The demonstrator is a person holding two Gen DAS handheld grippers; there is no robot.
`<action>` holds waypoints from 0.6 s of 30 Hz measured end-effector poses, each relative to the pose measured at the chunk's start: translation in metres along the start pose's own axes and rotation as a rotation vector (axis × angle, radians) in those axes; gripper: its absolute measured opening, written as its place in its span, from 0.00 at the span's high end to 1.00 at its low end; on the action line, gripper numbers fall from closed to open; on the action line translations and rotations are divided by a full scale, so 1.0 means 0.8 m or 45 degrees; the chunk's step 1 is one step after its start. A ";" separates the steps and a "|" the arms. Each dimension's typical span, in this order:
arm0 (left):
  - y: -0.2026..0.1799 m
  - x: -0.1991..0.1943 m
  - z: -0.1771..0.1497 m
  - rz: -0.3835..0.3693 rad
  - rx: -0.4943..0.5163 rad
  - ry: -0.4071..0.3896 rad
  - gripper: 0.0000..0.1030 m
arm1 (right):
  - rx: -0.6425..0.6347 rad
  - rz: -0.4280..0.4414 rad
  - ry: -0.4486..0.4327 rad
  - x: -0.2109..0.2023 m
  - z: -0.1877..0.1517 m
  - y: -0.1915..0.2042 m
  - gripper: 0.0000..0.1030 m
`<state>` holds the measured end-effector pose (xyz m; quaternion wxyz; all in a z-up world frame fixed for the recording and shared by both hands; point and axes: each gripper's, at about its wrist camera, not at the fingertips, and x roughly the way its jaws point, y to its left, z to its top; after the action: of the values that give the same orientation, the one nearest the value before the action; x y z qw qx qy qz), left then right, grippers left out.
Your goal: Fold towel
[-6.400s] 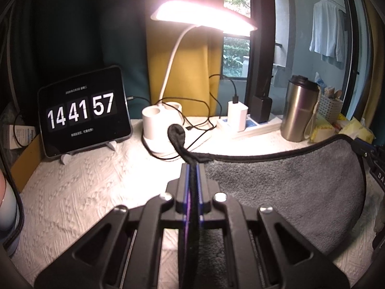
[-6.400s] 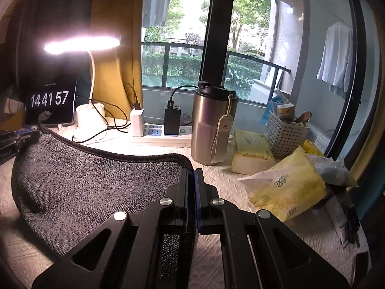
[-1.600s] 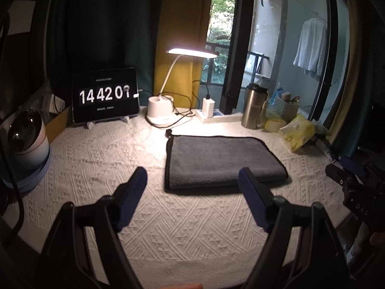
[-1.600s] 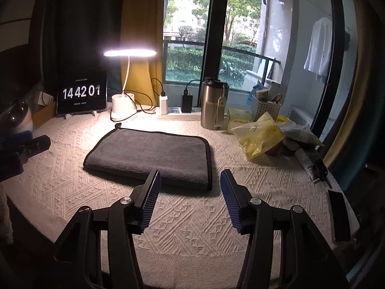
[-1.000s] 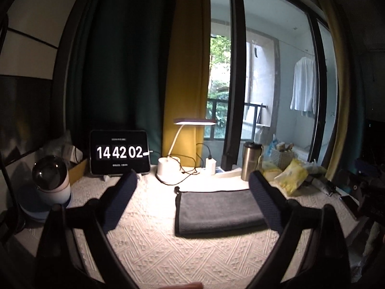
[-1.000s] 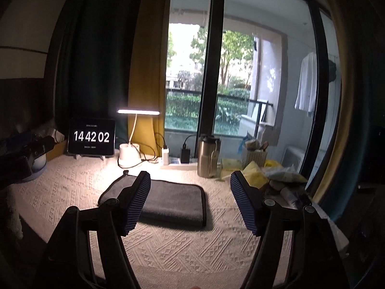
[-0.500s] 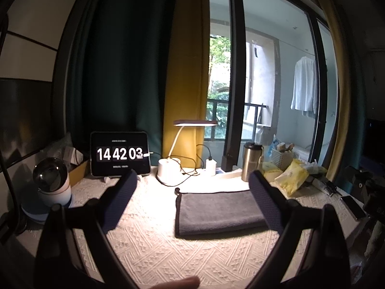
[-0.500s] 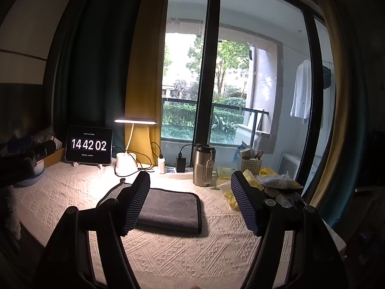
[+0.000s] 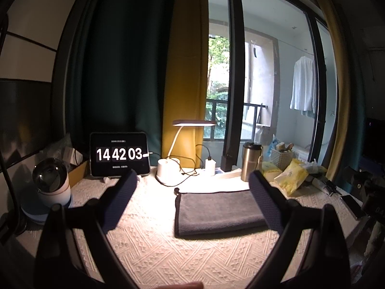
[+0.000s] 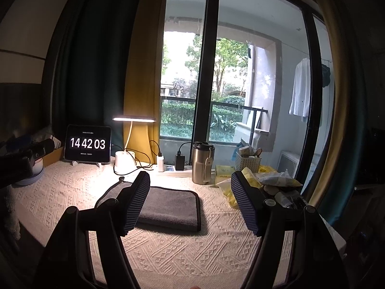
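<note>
My left gripper (image 9: pixel 192 200) and right gripper (image 10: pixel 190 202) hang with jaws spread wide, holding nothing, raised off the counter (image 9: pixel 149 245) since the fold looks complete | grey towel (image 9: pixel 216 210) lies folded flat mid-counter, clear of the clutter | lamp (image 9: pixel 193 122) and clock (image 9: pixel 119 154) line the far edge.

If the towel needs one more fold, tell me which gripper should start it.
Probably left: the left gripper faces the towel squarely, its left edge fully visible. Both are open, held back.
</note>
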<state>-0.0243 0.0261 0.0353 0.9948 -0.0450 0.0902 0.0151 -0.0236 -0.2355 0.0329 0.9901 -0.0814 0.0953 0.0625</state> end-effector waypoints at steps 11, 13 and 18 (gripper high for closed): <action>-0.002 0.000 -0.002 -0.006 0.000 0.004 0.08 | 0.000 0.010 0.023 0.004 -0.004 0.002 0.29; -0.003 0.000 -0.001 -0.006 0.002 0.006 0.08 | 0.003 0.009 0.028 0.005 -0.005 0.002 0.29; -0.004 0.000 -0.002 -0.006 0.003 0.006 0.08 | 0.003 0.009 0.029 0.004 -0.006 0.001 0.29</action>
<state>-0.0245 0.0229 0.0339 0.9947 -0.0440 0.0923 0.0125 -0.0215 -0.2350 0.0277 0.9889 -0.0806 0.1070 0.0649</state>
